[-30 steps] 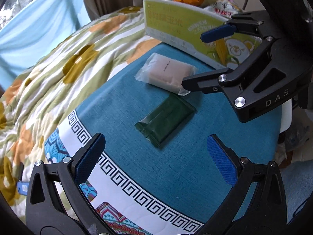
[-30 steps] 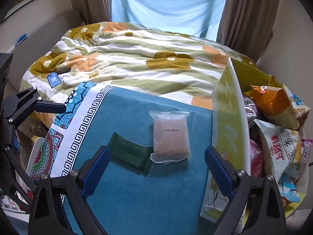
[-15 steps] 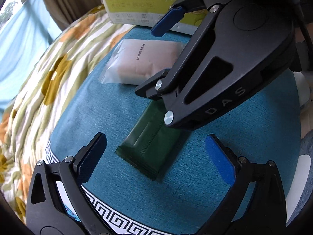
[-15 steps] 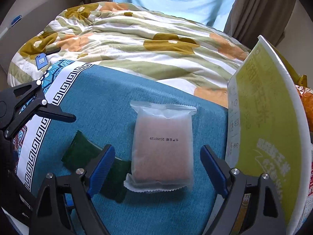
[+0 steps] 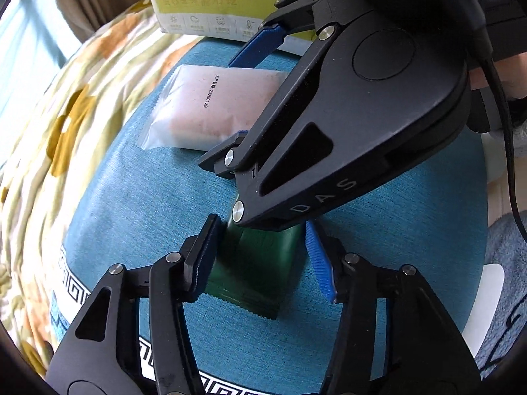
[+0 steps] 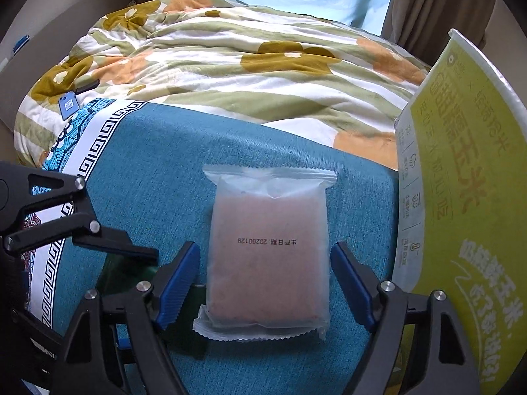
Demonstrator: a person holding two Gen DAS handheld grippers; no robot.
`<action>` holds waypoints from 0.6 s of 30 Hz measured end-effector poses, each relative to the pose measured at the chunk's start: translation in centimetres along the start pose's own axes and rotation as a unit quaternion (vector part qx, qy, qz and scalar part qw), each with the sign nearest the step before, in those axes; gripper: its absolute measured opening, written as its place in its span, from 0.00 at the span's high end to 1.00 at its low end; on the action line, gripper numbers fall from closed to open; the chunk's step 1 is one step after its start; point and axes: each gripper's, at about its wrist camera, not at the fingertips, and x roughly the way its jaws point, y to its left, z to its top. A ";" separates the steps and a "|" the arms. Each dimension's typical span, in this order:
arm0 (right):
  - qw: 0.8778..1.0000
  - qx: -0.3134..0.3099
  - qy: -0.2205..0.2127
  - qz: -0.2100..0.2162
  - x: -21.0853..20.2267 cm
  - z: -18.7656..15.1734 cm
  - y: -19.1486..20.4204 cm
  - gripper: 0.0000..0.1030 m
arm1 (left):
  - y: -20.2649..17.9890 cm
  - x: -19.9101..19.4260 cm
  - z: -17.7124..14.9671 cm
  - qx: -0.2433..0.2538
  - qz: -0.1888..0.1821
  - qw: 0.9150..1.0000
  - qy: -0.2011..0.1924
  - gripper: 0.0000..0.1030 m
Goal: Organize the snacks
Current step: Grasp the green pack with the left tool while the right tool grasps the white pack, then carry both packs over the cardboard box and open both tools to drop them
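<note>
A dark green snack packet [image 5: 257,266] lies on the teal cloth [image 5: 138,217]. My left gripper [image 5: 263,260] straddles it, jaws partly closed, left pad near its edge, right pad with a small gap. A frosted pink snack packet [image 6: 268,250] lies flat beyond it; it also shows in the left wrist view [image 5: 210,108]. My right gripper [image 6: 263,288] is open around the pink packet, a gap on each side. The right gripper body [image 5: 346,125] hides the far end of the green packet. The green packet [image 6: 122,273] is half hidden in the right view.
A tall yellow-green snack box [image 6: 461,197] stands just right of the pink packet, also in the left wrist view [image 5: 210,0]. A flowered quilt [image 6: 230,62] covers the bed beyond the cloth. A patterned white border [image 6: 89,151] edges the cloth on the left.
Both grippers moved down and forward. The left jaws narrowed around the green packet. The right gripper now straddles the pink packet, jaws slightly narrower.
</note>
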 end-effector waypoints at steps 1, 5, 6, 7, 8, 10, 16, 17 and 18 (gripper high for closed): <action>1.000 0.000 0.001 0.000 0.0 0.0 0.0 0.24 | -0.2 -0.2 -0.2 -0.004 0.002 1.000 0.001 0.54; 1.000 0.006 0.002 0.003 -0.1 0.0 0.0 0.24 | 0.3 -0.8 -1.6 -0.037 0.014 0.999 0.006 0.55; 1.000 0.007 0.003 0.004 -0.1 0.0 0.0 0.24 | 0.6 -0.9 -2.0 -0.047 0.021 0.999 0.006 0.55; 1.000 0.007 0.004 0.004 -0.1 0.0 0.0 0.24 | 1.1 -1.1 -2.4 -0.059 0.024 0.998 0.007 0.55; 1.000 0.007 0.005 0.004 0.0 -0.1 0.0 0.24 | 1.5 -1.2 -2.8 -0.071 0.026 0.997 0.008 0.55; 1.000 0.006 0.007 0.003 0.0 -0.1 0.0 0.24 | 2.3 -1.5 -3.5 -0.095 0.033 0.995 0.011 0.55; 0.999 0.025 0.016 0.013 0.5 -0.3 -0.4 0.27 | 4.6 -2.4 -4.9 -0.169 0.050 0.984 0.009 0.55; 0.999 0.029 0.015 0.015 0.6 -0.4 -0.5 0.27 | 5.0 -2.5 -5.1 -0.184 0.055 0.981 0.005 0.55; 0.999 0.030 0.013 0.014 0.5 -0.4 -0.5 0.27 | 5.4 -2.6 -5.3 -0.199 0.059 0.978 0.001 0.55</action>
